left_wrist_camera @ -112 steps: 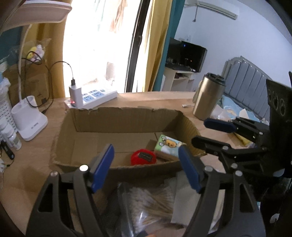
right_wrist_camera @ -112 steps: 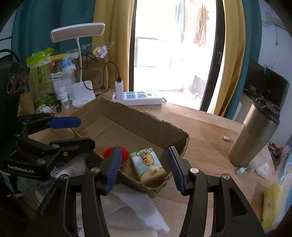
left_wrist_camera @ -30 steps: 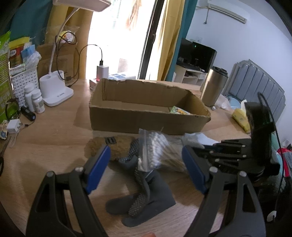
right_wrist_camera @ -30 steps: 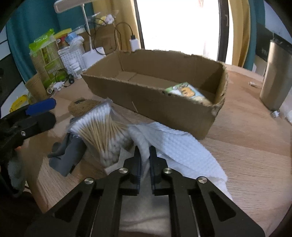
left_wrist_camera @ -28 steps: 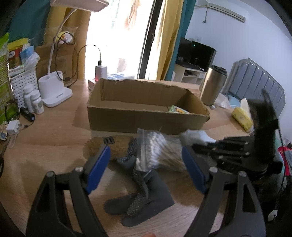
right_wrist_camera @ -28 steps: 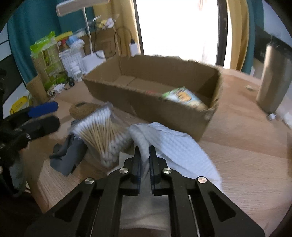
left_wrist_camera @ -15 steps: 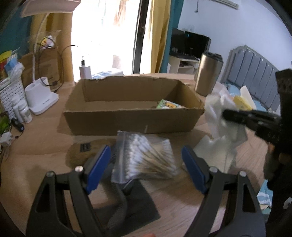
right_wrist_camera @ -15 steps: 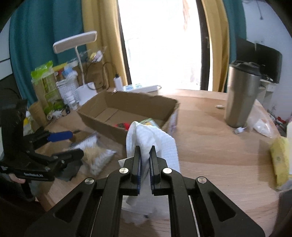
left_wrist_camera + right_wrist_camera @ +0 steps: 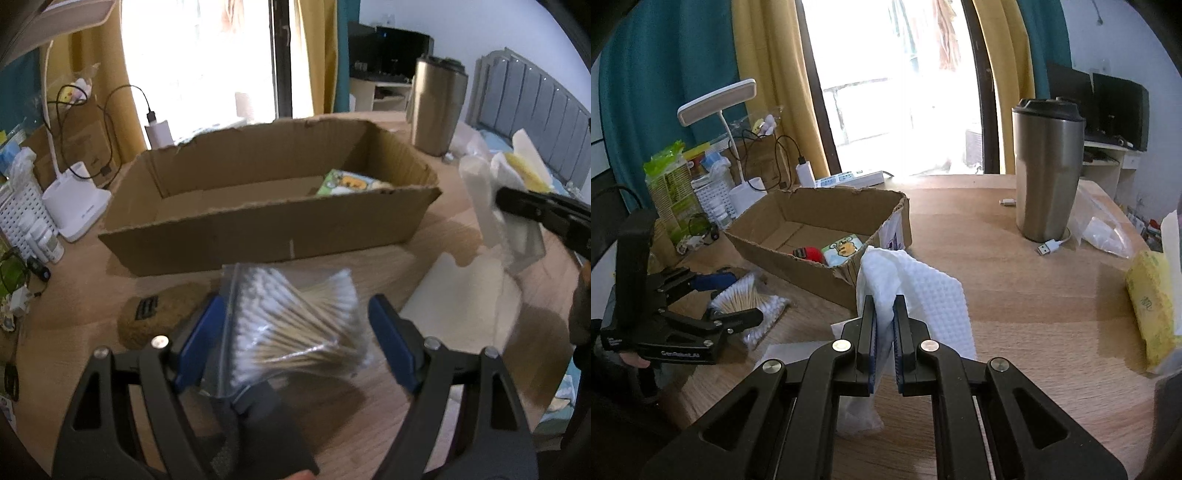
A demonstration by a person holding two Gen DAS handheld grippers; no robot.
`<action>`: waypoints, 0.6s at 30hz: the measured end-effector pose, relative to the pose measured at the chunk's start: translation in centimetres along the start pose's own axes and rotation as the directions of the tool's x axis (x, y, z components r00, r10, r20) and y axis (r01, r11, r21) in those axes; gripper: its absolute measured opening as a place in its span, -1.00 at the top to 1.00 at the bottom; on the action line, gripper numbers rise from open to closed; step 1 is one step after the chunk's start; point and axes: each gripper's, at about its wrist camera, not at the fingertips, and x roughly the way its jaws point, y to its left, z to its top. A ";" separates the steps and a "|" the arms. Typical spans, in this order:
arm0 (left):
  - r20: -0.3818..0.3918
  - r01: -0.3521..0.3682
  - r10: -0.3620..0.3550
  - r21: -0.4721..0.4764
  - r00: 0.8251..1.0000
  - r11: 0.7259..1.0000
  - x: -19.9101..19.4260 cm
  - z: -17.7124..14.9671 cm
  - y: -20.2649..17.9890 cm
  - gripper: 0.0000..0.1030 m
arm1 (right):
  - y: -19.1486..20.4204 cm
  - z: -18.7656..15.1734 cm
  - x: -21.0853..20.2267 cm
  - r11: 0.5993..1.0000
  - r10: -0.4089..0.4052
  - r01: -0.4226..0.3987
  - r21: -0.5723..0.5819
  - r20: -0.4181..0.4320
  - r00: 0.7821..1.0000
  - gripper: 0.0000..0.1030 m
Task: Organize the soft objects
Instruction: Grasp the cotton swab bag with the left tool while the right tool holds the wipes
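My right gripper (image 9: pixel 884 308) is shut on a white quilted cloth (image 9: pixel 923 291) and holds it lifted above the table, right of the cardboard box (image 9: pixel 798 254); the cloth also shows in the left wrist view (image 9: pixel 491 210). My left gripper (image 9: pixel 295 328) is open, its jaws on either side of a clear bag of cotton swabs (image 9: pixel 295 325), not closed on it. Dark grey socks (image 9: pixel 266 432) lie under the bag. A brown fuzzy pad (image 9: pixel 155 317) lies left of it. The box holds a tissue pack (image 9: pixel 347 182) and a red object (image 9: pixel 809 254).
A steel tumbler (image 9: pixel 1047 166) stands at the right with a USB cable (image 9: pixel 1052 245) and plastic bag (image 9: pixel 1100 221). A yellow pack (image 9: pixel 1148 299) lies far right. A desk lamp (image 9: pixel 75 201), power strip (image 9: pixel 849 179) and white basket (image 9: pixel 18 210) stand behind the box. A white sheet (image 9: pixel 458 299) lies flat.
My right gripper, earlier open near the box, has shut on the white cloth and lifted it up and to the right. My left gripper has moved in around the cotton swab bag.
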 end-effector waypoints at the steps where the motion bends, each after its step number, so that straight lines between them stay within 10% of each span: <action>1: -0.009 0.000 0.001 0.003 1.000 1.000 0.2 0.0 -0.1 -0.59 | 0.0 0.0 0.1 1.000 0.004 -0.004 0.002 -0.001 1.000 0.84; 18: -0.044 0.058 -0.057 0.024 0.997 0.998 1.0 -0.1 -0.7 -0.39 | 0.6 0.2 -0.4 1.000 0.011 -0.011 -0.014 0.008 1.000 0.84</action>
